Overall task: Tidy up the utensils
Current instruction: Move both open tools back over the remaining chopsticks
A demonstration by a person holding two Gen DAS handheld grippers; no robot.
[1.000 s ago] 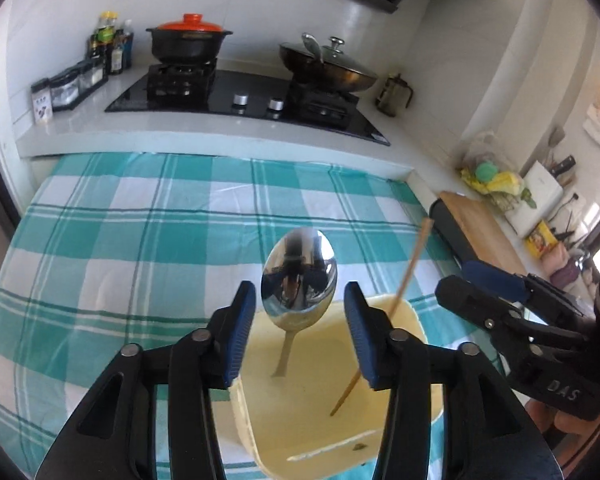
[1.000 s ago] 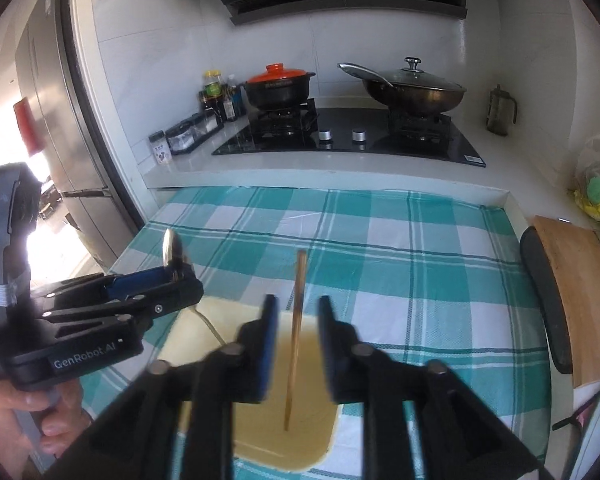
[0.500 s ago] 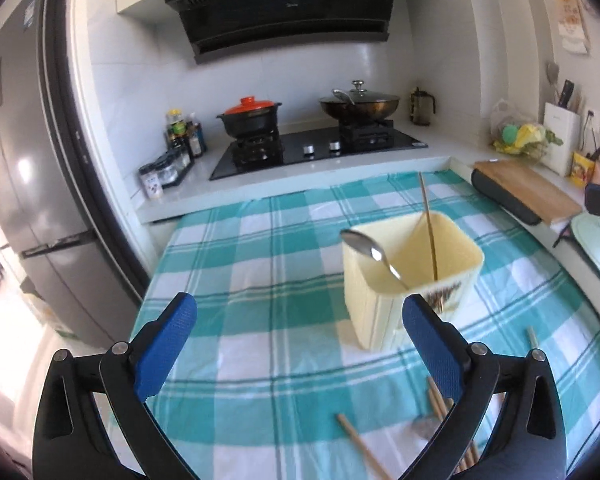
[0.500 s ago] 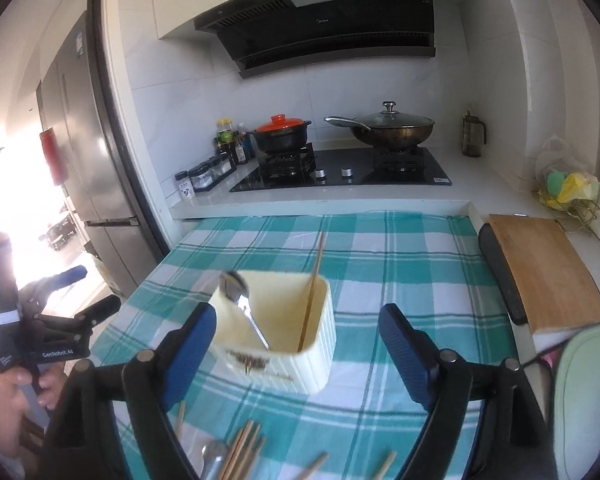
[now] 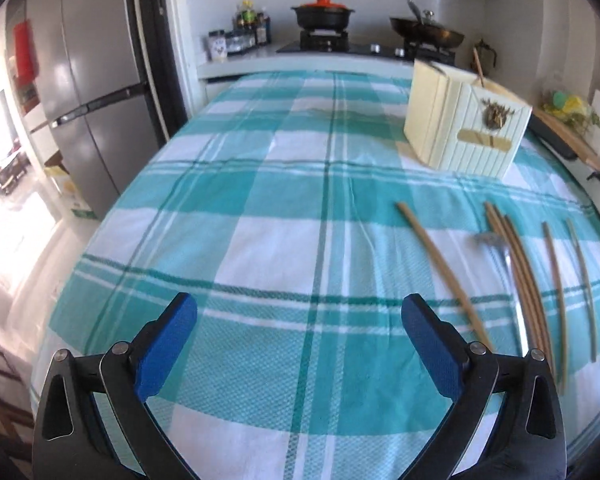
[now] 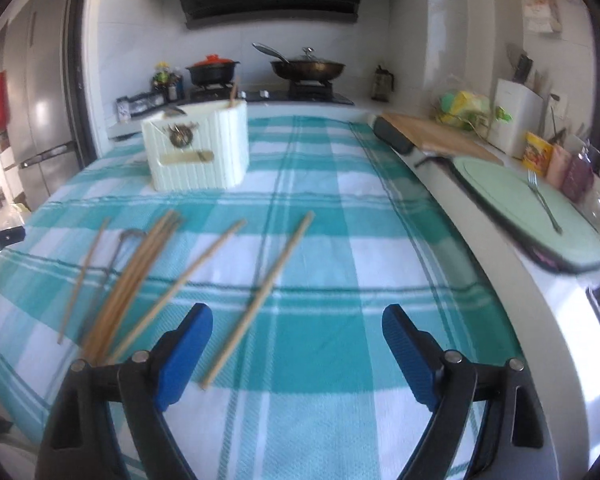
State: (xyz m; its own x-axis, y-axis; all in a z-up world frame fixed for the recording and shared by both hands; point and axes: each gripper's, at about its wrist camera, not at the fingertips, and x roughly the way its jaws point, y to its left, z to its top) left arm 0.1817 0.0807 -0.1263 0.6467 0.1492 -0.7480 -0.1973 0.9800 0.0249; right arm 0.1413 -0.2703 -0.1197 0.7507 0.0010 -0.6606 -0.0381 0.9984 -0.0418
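Note:
A cream ribbed utensil holder stands on the teal checked tablecloth with a chopstick and a spoon sticking out of it. Several wooden chopsticks and a metal spoon lie loose on the cloth. My left gripper is open and empty, low over the cloth, left of the chopsticks. My right gripper is open and empty, with one chopstick lying just ahead of its left finger.
A stove with a red-lidded pot and a wok is at the back. A wooden board and a green board with a fork lie on the counter to the right. A fridge stands left.
Both grippers let go of the spoon and the chopstick into the holder, opened wide, and pulled back and down toward the near table edge. The loose chopsticks came into view.

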